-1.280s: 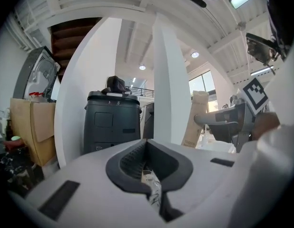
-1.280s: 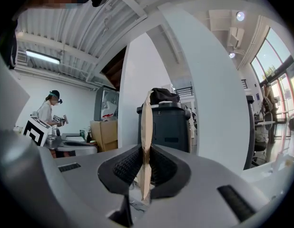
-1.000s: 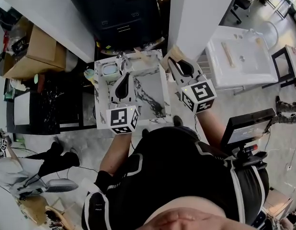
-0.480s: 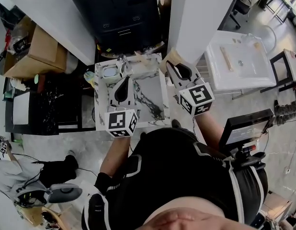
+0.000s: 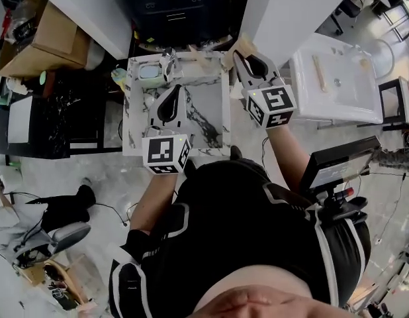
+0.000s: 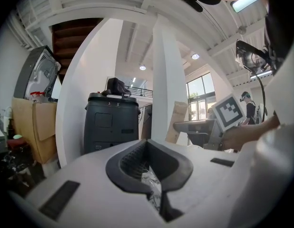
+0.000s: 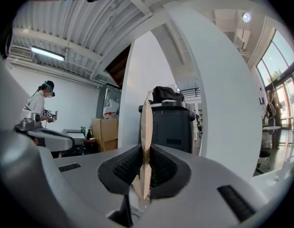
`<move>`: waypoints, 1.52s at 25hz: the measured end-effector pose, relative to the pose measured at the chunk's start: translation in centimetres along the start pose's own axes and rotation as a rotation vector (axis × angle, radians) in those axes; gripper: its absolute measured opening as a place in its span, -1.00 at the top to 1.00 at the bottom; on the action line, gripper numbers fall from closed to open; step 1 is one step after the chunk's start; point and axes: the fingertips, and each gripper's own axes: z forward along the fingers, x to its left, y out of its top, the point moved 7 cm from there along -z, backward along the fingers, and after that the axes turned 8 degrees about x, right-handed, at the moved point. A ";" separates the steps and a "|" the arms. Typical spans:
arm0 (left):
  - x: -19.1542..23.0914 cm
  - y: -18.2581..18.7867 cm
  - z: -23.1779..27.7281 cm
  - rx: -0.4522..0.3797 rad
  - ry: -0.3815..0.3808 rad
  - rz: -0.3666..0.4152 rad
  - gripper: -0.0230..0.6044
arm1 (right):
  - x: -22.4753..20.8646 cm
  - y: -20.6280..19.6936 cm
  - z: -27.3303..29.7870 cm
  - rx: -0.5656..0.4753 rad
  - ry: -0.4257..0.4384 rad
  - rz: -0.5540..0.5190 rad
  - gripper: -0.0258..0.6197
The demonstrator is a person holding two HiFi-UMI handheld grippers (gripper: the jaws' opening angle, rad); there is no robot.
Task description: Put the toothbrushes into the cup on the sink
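Looking down from the head view: person (image 5: 257,244) in black, standing at a marbled sink (image 5: 214,111), black cabinet (image 5: 178,5) behind it, white column (image 5: 284,18) to the right, separate white basin (image 5: 337,91) further right with a beige stick (image 5: 318,73) lying on it. None of that layout reads from the gripper views. They give only the cabinet front, the column and the ceiling.

Left gripper (image 5: 170,91) is over the sink bowl. Right gripper (image 5: 241,55) is at the sink's back right corner, off the bowl. Cup (image 5: 150,72) sits at the back left corner of the sink, just beside the faucet (image 5: 168,65), well apart from the right gripper.

Right gripper view only: jaws clamped on a beige toothbrush (image 7: 146,141), flat and standing upright. Head view shows just a beige bit past the tips. A second person (image 7: 40,106) is far left there.

Left gripper view: jaws drawn in to a narrow slit, nothing held, marble veining showing through. The right gripper's marker cube (image 6: 229,112) is in view at right.

Writing: only black-and-white square markers on the cubes. Small marks on the cabinet top are too small to read.

Cup contents can't be made out. Toothbrush's lower end is hidden in the jaws.
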 end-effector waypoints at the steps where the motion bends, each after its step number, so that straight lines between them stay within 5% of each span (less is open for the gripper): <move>1: -0.1 -0.3 0.1 0.004 0.008 -0.003 0.91 | -0.2 -0.3 0.8 0.003 0.006 -0.004 0.75; 21: 0.4 -5.2 1.9 0.138 0.178 -0.072 0.91 | -1.9 -11.8 15.6 0.122 0.157 -0.030 0.75; 38: -0.5 -7.0 0.4 0.192 0.248 -0.104 0.91 | -1.4 -18.0 17.2 0.206 0.162 -0.043 0.75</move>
